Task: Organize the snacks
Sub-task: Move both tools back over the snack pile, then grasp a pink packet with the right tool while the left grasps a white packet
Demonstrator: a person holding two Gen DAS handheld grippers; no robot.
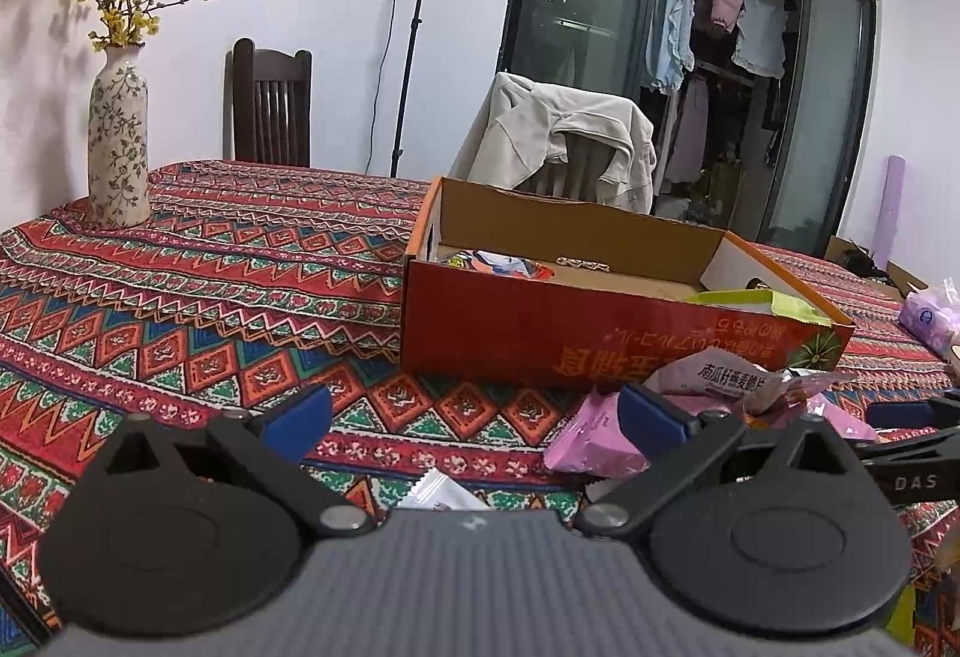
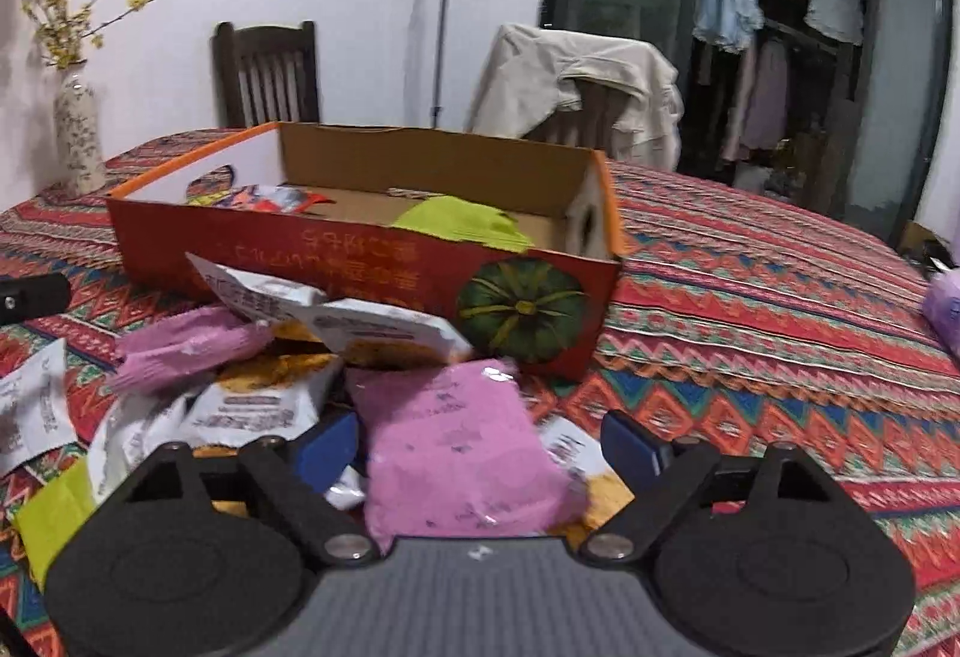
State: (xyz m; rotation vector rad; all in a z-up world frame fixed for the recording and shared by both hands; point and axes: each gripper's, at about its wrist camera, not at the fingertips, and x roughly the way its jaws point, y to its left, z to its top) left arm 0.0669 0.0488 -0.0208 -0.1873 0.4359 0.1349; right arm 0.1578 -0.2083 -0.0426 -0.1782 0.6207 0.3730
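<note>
Nearest to the right camera, the right claw stands partly open around a pink snack packet; its left blue pad is touching or almost touching the packet's left edge, while the right pad is apart from it, so I judge the packet is between the jaws but not yet gripped. No earlier state can be told from these views.

This packet lies on top of a heap of white and orange snack packets and another pink packet on the patterned desk, just in front of the red cardboard box; the box already holds a green packet and some colourful wrappers.

To do this step well, I think the claw should close on the middle of the pink packet only, not on the white packets below; the soft bag may slip or crumple, so a firm but gentle squeeze seems best; then lift it over the near wall of the box, which is close.

In the left view, the left claw is wide open and holds nothing; it hangs above the desk, near a pink packet and a small white wrapper; the box stands beyond it.
</note>
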